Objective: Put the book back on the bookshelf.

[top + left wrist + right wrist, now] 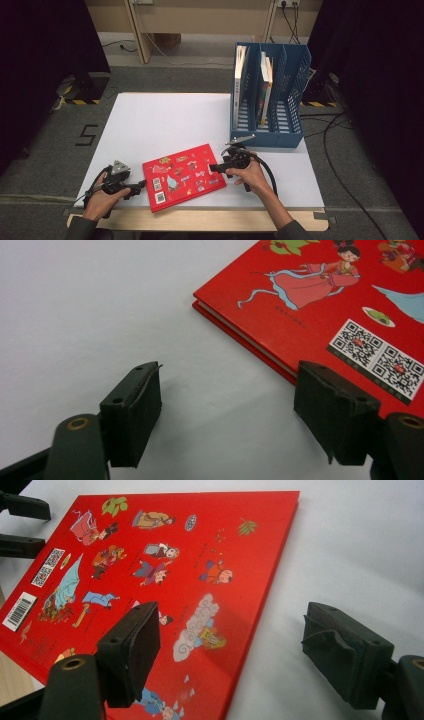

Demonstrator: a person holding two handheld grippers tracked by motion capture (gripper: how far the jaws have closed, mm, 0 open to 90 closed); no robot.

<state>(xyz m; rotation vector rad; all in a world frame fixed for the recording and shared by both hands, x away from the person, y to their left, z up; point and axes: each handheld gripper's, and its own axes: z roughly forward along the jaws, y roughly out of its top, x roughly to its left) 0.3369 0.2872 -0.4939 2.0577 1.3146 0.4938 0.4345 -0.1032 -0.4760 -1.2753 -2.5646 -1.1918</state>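
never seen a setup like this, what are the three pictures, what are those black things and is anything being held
There is no robot here. A person sits at a white table and holds a hand-operated two-jaw clamp in each hand: the left gripper and the right gripper.

The high view looks down from above the person. The other two pictures come from small cameras riding on each gripper, so the black blocks at the bottom of each are that gripper's own jaws.

On the table lies a red book, flat, its cover showing cartoon figures, QR codes and a barcode. Behind it stands a blue file rack with a few books upright in its slots.

Nothing is held. Both grippers are open, one at each side edge of the book.
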